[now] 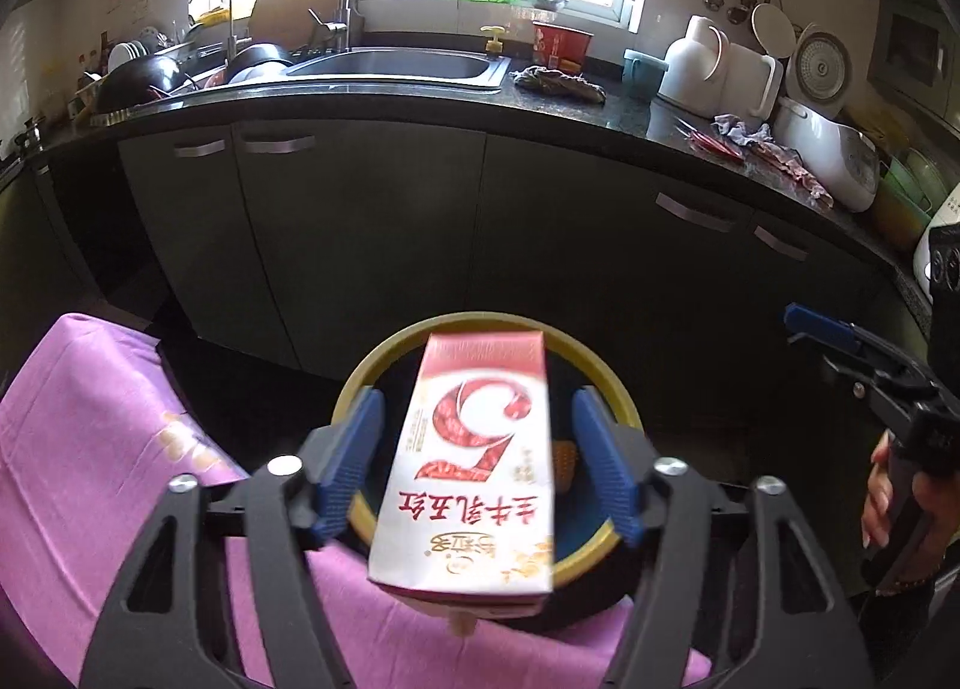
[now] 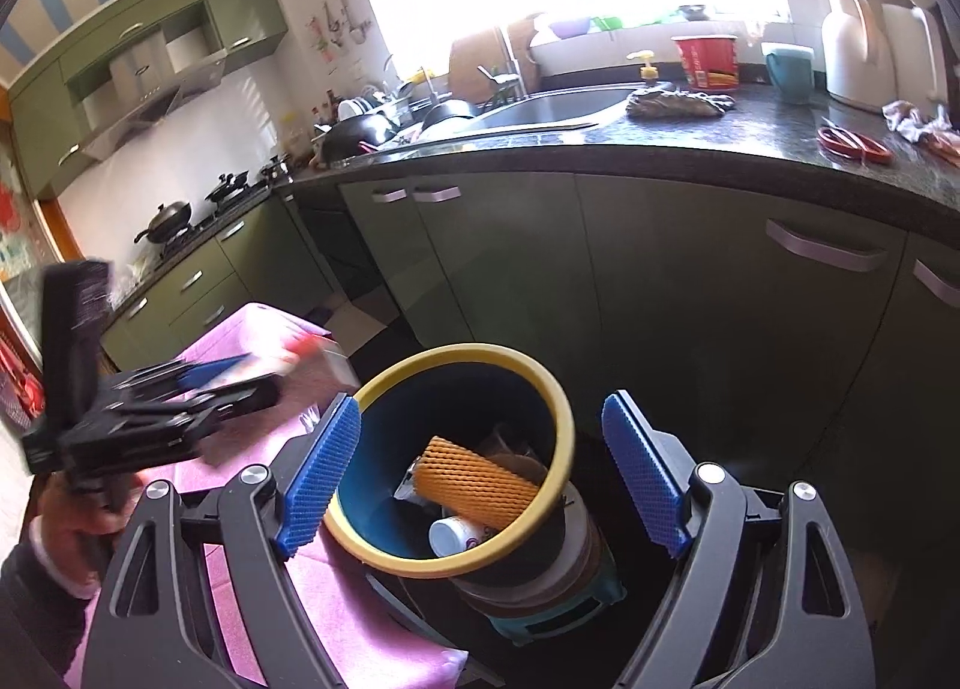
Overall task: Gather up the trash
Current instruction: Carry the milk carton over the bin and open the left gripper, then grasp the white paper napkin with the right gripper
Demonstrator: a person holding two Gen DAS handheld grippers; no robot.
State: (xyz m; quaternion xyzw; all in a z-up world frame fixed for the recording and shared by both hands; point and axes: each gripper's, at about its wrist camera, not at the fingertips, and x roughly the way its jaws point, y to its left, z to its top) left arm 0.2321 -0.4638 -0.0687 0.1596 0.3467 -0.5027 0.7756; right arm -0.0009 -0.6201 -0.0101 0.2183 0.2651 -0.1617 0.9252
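In the left wrist view a red-and-white milk carton [image 1: 474, 467] hangs between the blue pads of my left gripper [image 1: 477, 467], over the yellow-rimmed blue trash bin [image 1: 600, 359]. The pads stand a little apart from the carton's sides, so the jaws are open. In the right wrist view my right gripper [image 2: 480, 473] is open and empty, its fingers on either side of the bin [image 2: 462, 356]. The bin holds an orange foam net [image 2: 474, 482] and a small white cup [image 2: 453, 536]. The left gripper [image 2: 228, 383] with the blurred carton [image 2: 300, 353] shows at the left.
A pink cloth [image 1: 78, 449] covers a surface left of the bin. Dark cabinets and a black countertop [image 2: 720, 131] lie behind, with a sink [image 1: 396, 66], a rag [image 2: 678, 104], a red noodle cup [image 2: 705, 62], red scissors [image 2: 852, 143] and crumpled wrappers [image 1: 744, 134].
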